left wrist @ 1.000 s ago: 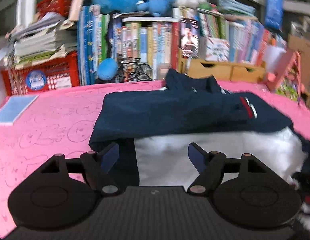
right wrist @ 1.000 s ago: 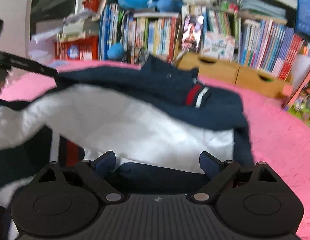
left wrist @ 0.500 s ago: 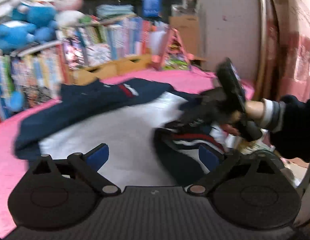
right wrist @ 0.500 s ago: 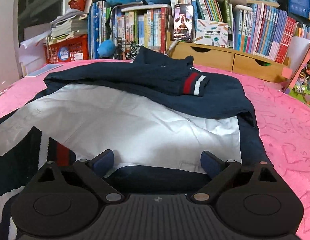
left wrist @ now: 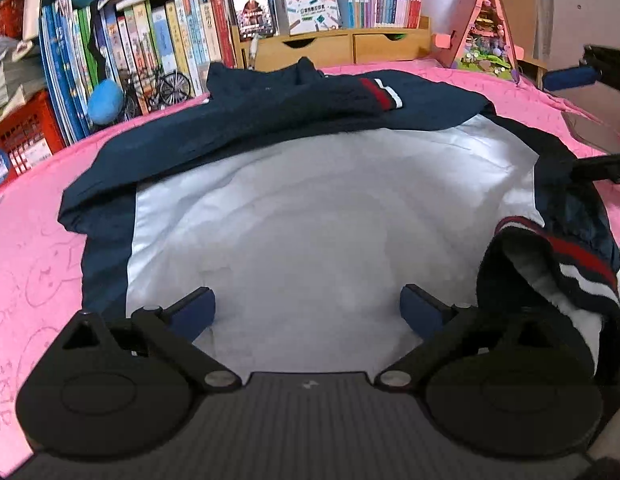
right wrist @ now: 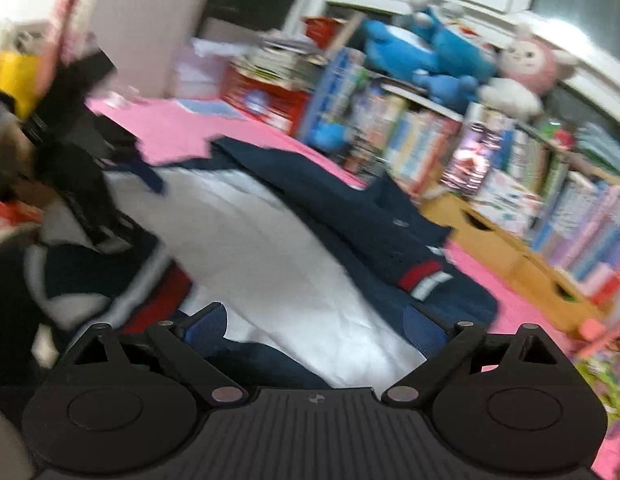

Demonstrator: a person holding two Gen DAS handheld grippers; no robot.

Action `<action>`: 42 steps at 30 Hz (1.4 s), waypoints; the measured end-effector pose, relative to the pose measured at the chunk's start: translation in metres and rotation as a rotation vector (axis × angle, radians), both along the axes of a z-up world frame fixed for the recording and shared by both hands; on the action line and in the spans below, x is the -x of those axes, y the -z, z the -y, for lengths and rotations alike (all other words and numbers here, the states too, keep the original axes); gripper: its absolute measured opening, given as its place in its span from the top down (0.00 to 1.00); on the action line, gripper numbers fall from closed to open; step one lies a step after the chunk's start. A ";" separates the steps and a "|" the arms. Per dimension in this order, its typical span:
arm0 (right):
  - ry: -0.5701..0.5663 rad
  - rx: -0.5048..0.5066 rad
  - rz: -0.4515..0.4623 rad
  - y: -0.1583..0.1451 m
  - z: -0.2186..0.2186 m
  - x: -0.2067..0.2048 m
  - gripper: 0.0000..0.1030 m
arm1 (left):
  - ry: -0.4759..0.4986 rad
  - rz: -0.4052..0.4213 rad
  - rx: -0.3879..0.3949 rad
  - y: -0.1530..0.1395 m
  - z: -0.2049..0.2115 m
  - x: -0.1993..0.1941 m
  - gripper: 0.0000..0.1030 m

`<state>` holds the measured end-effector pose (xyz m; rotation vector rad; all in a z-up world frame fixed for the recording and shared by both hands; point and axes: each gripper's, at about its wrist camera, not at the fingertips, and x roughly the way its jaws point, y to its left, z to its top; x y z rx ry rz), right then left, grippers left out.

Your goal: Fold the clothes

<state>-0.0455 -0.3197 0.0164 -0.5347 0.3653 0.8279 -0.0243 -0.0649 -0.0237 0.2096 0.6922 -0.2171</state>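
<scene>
Jacket: a navy and white jacket [left wrist: 310, 216] lies spread on the pink cloth, filling the middle of the left wrist view; the white panel faces up and the navy part is at 12 o'clock.
Folded sleeve: one navy sleeve lies across the top of the jacket, its cuff [left wrist: 380, 94] with red and white stripes at about 1 o'clock.
Other sleeve: a second striped cuff [left wrist: 566, 260] stands up in a loose fold at 3 o'clock in the left wrist view.
Left tongs: the left gripper [left wrist: 308, 308] hovers over the white panel with its blue pads wide apart and nothing between them.
Right tongs: the right gripper [right wrist: 314, 326] is also spread wide and holds nothing (this view is blurred); it is above the near hem of the jacket [right wrist: 270, 248].
Other tool in view: the right wrist view shows the left gripper as a dark shape at 9 o'clock, over the jacket edge.
Surface: the pink cloth [left wrist: 34, 248] has faint drawn figures and covers the table.
Background: a row of books [left wrist: 158, 40] stands at 12 o'clock, with wooden drawers [left wrist: 342, 44] beside it, a small bicycle model [left wrist: 158, 88], a red basket [left wrist: 26, 132] at 9 o'clock, and blue plush toys [right wrist: 426, 52] on top of the books.
</scene>
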 end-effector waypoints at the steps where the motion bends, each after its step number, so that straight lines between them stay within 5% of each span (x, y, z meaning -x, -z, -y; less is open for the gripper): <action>1: -0.030 -0.021 -0.041 -0.001 -0.002 -0.002 0.07 | 0.000 0.004 -0.005 0.000 0.001 0.002 0.02; 8: -0.186 -0.072 -0.277 0.025 -0.054 -0.018 0.05 | -0.008 -0.005 0.016 0.003 0.002 -0.001 0.02; 13: -0.125 -0.072 -0.404 0.047 -0.082 -0.022 0.02 | -0.006 0.005 0.005 0.002 0.001 0.002 0.02; 14: -0.087 -0.074 -0.398 0.042 -0.082 -0.020 0.17 | -0.009 0.007 0.003 0.002 0.000 0.003 0.02; 15: -0.050 -0.075 -0.391 0.038 -0.082 -0.019 0.45 | -0.011 0.009 0.001 0.001 -0.001 0.003 0.03; 17: 0.025 -0.113 -0.409 0.029 -0.076 -0.021 0.61 | -0.019 0.037 -0.006 -0.004 -0.005 0.007 0.06; 20: 0.092 -0.207 -0.432 0.016 -0.058 -0.025 0.72 | -0.026 0.119 -0.006 -0.020 -0.015 0.016 0.08; 25: 0.204 -0.288 -0.278 -0.011 -0.039 -0.037 0.77 | 0.046 0.270 0.099 -0.065 -0.044 0.041 0.07; 29: 0.410 -0.371 -0.255 -0.015 -0.018 -0.084 0.85 | 0.084 0.436 0.156 -0.098 -0.058 0.064 0.01; 32: 0.572 -0.432 -0.259 -0.014 -0.001 -0.122 0.85 | 0.111 0.528 0.191 -0.114 -0.066 0.072 0.00; 37: 0.753 -0.426 -0.344 0.012 0.022 -0.163 0.80 | 0.052 0.438 0.116 -0.095 -0.055 0.049 0.00; 38: 0.755 -0.425 -0.374 0.019 0.027 -0.162 0.67 | 0.049 0.416 0.084 -0.087 -0.052 0.043 0.00; 39: 0.728 -0.440 -0.384 0.021 0.033 -0.158 0.42 | 0.049 0.398 0.053 -0.080 -0.048 0.037 0.00; 41: 0.675 -0.458 -0.370 0.021 0.041 -0.146 0.15 | 0.049 0.367 -0.008 -0.065 -0.042 0.025 0.00; 42: 0.640 -0.449 -0.333 0.017 0.043 -0.134 0.14 | 0.050 0.354 -0.030 -0.059 -0.040 0.019 0.00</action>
